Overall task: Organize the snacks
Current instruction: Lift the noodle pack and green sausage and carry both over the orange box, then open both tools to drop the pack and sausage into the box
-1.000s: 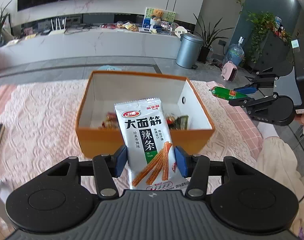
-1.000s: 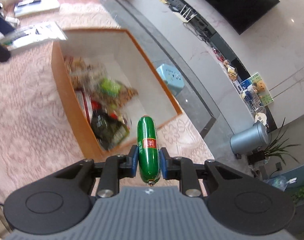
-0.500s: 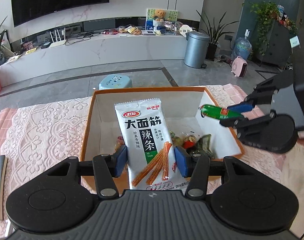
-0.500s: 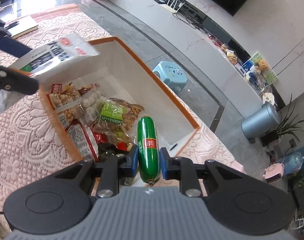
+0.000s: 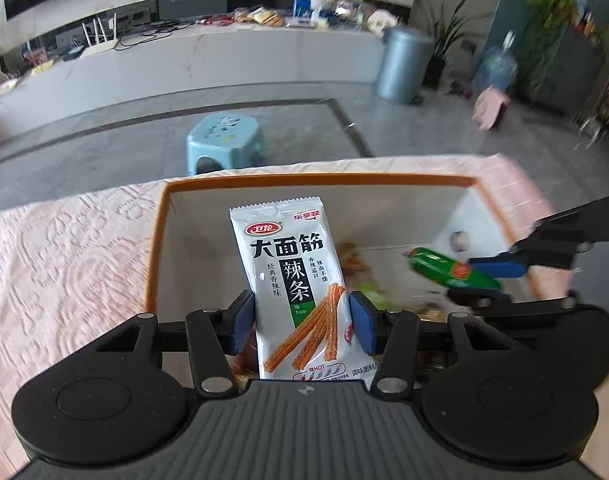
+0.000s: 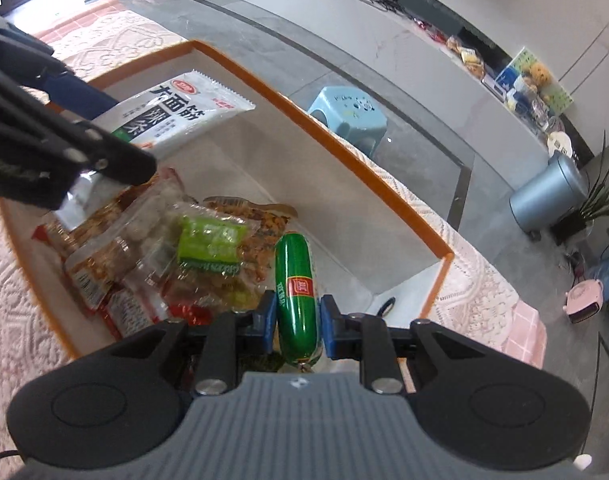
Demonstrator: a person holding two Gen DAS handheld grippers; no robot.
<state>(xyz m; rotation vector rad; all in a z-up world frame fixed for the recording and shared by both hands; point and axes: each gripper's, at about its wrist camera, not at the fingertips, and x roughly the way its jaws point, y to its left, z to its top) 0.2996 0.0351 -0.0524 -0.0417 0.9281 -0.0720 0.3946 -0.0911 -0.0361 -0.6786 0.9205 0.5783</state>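
Above the orange box [image 5: 392, 179], which serves as the reference for all positions, both grippers carry one snack each. The left gripper [image 5: 301, 322] is closed to packet width on the white spicy-strip packet [image 5: 292, 280], its blue pads bearing on the two side edges of the lower half; the packet stands upright over the near-left part of the box interior, clear of the contents. Judged from its flat sealed film, the packet is light, pliable and somewhat slick, so an edge grip low on the body appears sound, though the free top could flop. It is white with black characters, a green panel and printed orange strips. The right gripper [image 6: 297, 322] is clamped across the lower half of the green sausage [image 6: 296, 292], which points into the box over the near-right end, above the loose snack packets [image 6: 176, 252]. The sausage appears firm, smooth-skinned and liable to slip lengthwise; a mid-body grip seems preferable. It bears a red label.
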